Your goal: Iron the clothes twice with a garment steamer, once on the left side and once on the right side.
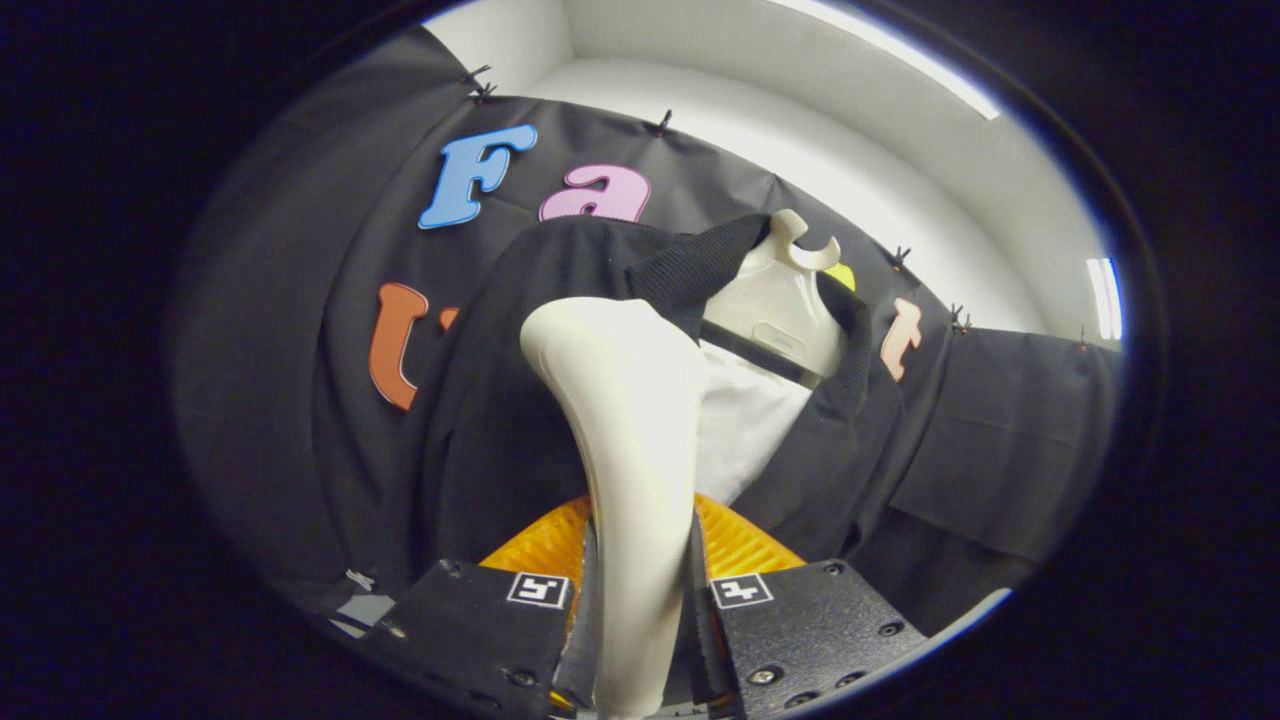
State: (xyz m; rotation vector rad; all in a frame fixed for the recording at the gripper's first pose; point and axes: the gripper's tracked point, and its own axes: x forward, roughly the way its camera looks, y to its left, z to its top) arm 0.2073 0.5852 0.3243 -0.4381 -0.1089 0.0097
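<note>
Presently: gripper (640,600) clamped from both sides on cream plastic garment steamer handle (630,450); steamer head lies against the black knit-collared jacket (520,400), hung on a cream hanger (790,290) just beyond the fingers.

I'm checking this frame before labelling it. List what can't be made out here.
- Steamer head face: the garment steamer, clamped between the gripper fingers, turns its back to the gripper view, so contact with the black jacket cannot be told.
- Jacket's lower hem: hidden behind the fingers.
- Hanger: its shoulders are covered by the jacket collar.
- Label on the white lining: too small to read.
</note>
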